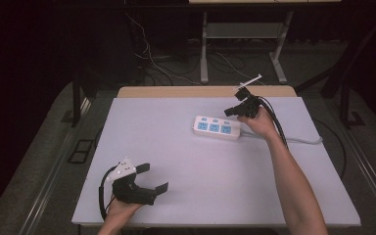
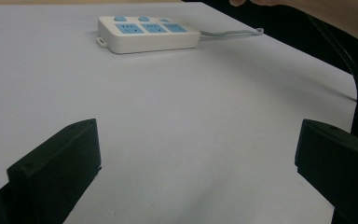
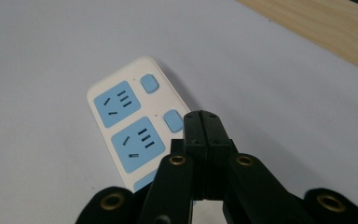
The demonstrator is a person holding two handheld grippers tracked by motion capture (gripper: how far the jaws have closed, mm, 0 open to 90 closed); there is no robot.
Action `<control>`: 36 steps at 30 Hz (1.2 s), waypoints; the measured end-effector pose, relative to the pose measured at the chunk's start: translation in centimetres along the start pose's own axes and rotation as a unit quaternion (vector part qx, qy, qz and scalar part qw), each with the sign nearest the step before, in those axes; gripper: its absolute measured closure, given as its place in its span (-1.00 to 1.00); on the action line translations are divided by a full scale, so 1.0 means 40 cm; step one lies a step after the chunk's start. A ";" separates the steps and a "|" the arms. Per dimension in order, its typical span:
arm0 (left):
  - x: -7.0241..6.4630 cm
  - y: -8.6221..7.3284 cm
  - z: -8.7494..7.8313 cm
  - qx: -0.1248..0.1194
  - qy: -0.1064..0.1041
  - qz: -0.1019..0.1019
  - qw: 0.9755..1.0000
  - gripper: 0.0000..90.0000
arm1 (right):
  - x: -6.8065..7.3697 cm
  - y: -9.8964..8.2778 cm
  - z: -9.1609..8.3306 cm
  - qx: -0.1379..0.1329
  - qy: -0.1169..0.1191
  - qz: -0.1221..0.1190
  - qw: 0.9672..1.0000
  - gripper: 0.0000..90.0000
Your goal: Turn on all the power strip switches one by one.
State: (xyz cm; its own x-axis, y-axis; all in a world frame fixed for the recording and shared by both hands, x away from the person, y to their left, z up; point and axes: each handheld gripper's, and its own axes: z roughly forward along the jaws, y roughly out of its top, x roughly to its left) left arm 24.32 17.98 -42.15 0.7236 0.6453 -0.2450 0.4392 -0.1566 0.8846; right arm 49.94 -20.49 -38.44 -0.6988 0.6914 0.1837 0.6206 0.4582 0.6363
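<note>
Power strip (image 1: 217, 128) lies flat on the worktop (image 1: 176, 161), white body with three blue sockets and blue buttons along its far long edge, sitting at about 1 o'clock from worktop centre in the high view; its grey cord (image 1: 303, 141) runs off toward 3 o'clock along the surface. Right gripper (image 1: 238, 108) hangs just above the strip's 3 o'clock end, tips aimed down and toward 9 o'clock, not touching it as far as the high view shows. Right hand (image 1: 262, 122) wraps the gripper body from behind, wrist cocked back, forearm stretched straight in from 5 o'clock and clear of the surface. Jaws fully closed, pads pressed flat together, nothing between them: in the right gripper view the closed tips (image 3: 204, 122) overlap the edge of the strip (image 3: 130, 126) next to a blue button. Left gripper (image 1: 155, 177) sits low at 7 o'clock on the worktop, well apart from the strip, pointing toward 3 o'clock; left hand (image 1: 122, 205) cups it from underneath at the near edge. Jaws spread wide and empty: in the left gripper view bare worktop lies between them, with the strip (image 2: 147, 33) far ahead at 11 o'clock.
</note>
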 end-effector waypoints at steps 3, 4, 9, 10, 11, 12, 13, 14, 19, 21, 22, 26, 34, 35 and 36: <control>0.000 0.000 0.000 0.000 0.000 -0.001 1.000 -1.00 | 0.006 0.017 -0.006 0.002 -0.005 -0.010 1.000 1.00; 0.000 0.000 0.000 0.000 0.000 0.000 1.000 -1.00 | 0.009 0.022 -0.007 0.005 -0.007 -0.012 1.000 1.00; 0.000 0.000 0.001 0.000 0.000 0.000 1.000 -1.00 | 0.017 0.043 -0.009 0.007 -0.010 -0.018 1.000 1.00; 0.000 0.000 0.001 0.001 0.000 0.000 1.000 -1.00 | 0.018 0.047 -0.009 0.007 -0.010 -0.019 1.000 1.00; 0.000 0.000 0.001 0.001 0.000 0.000 1.000 -1.00 | 0.020 0.050 -0.008 0.007 -0.010 -0.017 1.000 1.00; 0.000 0.000 0.000 0.001 0.000 0.000 1.000 -1.00 | 0.024 0.056 -0.005 0.007 -0.010 -0.019 1.000 1.00; 0.000 0.000 0.001 0.000 0.000 -0.001 1.000 -1.00 | 0.024 0.056 -0.005 0.007 -0.010 -0.019 1.000 1.00; 0.000 0.000 0.000 0.001 0.000 -0.001 1.000 -1.00 | 0.026 0.058 -0.003 0.006 -0.009 -0.019 1.000 1.00; 0.000 0.000 0.000 0.000 0.000 0.000 1.000 -1.00 | 0.033 0.063 0.014 0.011 -0.004 -0.022 1.000 1.00; 0.000 0.000 0.000 0.000 0.000 0.000 1.000 -1.00 | 0.035 0.062 0.021 0.013 -0.003 -0.022 1.000 1.00; 0.000 0.000 0.000 0.000 0.000 0.000 1.000 -1.00 | 0.036 0.061 0.024 0.013 -0.003 -0.021 1.000 1.00; 0.000 0.000 0.001 0.003 -0.001 0.000 1.000 -1.00 | 0.039 0.061 0.037 0.012 0.003 -0.020 1.000 1.00; 0.000 0.000 0.000 0.003 -0.002 0.002 1.000 -1.00 | 0.041 0.055 0.067 0.018 0.015 -0.014 1.000 1.00; 0.000 0.000 0.001 0.002 -0.002 0.001 1.000 -1.00 | 0.041 0.053 0.071 0.018 0.015 -0.013 1.000 1.00; 0.000 0.000 0.000 0.002 -0.002 0.001 1.000 -1.00 | 0.041 0.053 0.074 0.018 0.015 -0.012 1.000 1.00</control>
State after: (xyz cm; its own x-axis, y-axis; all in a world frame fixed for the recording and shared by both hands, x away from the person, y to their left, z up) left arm 24.32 17.97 -42.15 0.7265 0.6425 -0.2439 0.4392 -0.1611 0.8838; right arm 51.15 -16.75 -39.00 -0.7236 0.6630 0.1919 0.6157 0.4942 0.6137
